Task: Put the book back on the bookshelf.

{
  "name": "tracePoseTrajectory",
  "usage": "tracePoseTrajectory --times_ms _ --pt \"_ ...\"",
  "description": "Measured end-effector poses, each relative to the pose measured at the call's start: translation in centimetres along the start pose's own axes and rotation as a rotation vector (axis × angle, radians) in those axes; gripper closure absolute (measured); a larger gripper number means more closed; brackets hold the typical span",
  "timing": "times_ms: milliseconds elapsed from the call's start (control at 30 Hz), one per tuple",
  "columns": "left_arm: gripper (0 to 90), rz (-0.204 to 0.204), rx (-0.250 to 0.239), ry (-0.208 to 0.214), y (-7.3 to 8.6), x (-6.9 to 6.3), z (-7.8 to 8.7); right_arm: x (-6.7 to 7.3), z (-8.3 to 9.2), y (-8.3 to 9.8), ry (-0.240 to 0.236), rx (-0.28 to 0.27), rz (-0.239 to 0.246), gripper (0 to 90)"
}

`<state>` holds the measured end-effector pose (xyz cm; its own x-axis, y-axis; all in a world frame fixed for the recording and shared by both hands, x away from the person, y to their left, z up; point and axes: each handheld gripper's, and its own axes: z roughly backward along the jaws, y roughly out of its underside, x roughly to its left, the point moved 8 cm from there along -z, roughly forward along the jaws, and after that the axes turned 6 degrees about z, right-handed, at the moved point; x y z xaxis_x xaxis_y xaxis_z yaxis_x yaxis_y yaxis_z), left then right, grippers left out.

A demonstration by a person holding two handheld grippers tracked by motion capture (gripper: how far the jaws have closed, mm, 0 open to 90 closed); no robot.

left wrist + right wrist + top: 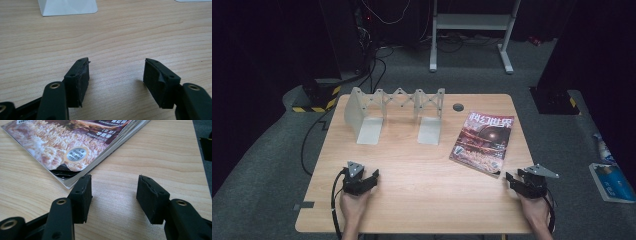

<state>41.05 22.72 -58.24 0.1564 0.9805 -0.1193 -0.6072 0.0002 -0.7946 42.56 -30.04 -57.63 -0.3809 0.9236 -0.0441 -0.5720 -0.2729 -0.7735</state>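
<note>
Left gripper point(373, 176) low, jaws apart, empty; right gripper point(511, 177) jaws wide, empty.

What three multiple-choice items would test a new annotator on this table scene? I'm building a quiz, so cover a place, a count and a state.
1. Where does the magazine lie?
A. on the person's right side of the table
B. inside the bookend rack
C. on the floor

2. How many flat base plates does the bookend rack rest on?
A. one
B. two
C. four

3. How stands the right gripper?
A. shut on the magazine
B. open, nothing between the jaws
C. shut on a cable

Key: 1 A, it lies near the right gripper; 2 B, two plates show; 3 B, bare wood shows between the jaws.
</note>
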Motion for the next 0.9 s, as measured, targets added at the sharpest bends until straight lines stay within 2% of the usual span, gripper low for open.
tracePoseTrajectory --times_ms 467,700,900 --pt "37.6 0.001 -0.001 -0.001 0.0 0.0 0.0 0.3 -0.1 -1.2 -0.023 -0.02 -0.029 47.5" --pt "37.7 -0.003 0.001 -0.003 0.0 0.1 0.0 0.5 -0.2 -2.4 -0.034 -0.044 -0.051 47.0" --pt "37.7 0.008 -0.001 -0.007 -0.1 0.1 -0.1 0.5 -0.6 -3.3 -0.037 -0.034 -0.056 47.0"
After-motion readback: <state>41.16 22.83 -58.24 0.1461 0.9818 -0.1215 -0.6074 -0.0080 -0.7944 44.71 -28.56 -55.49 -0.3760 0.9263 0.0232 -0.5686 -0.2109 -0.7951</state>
